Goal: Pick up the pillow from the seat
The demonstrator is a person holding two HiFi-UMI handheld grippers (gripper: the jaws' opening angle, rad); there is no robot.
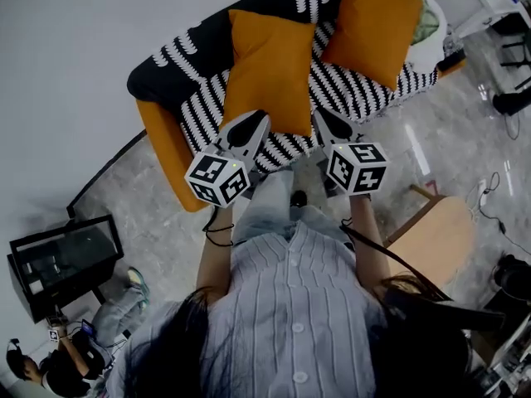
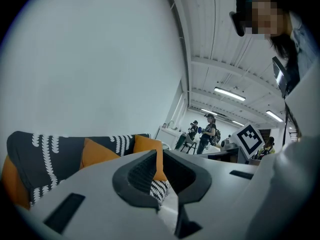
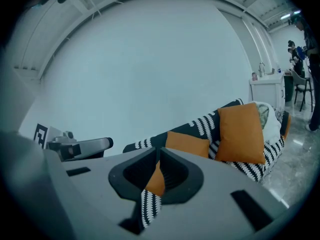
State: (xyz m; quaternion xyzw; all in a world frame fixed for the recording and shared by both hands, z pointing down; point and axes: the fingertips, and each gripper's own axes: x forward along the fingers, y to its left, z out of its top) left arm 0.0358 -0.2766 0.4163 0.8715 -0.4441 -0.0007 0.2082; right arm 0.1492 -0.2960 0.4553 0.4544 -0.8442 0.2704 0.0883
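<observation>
Left gripper [image 1: 250, 121]: jaws sitting together, empty, hovering at the near edge of the pillow [image 1: 270, 69]. Right gripper [image 1: 326, 121]: jaws likewise sitting together, gripping nothing, by that pillow's right corner. Task is looking barely begun: the pillow is lying on the sofa [image 1: 163, 135] seat, not yet gripped or lifted. Second pillow [image 1: 373, 25] is resting further right. No containers are showing.

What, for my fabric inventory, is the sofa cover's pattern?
Black-and-white zigzag-striped cover, clearest in head view.
</observation>
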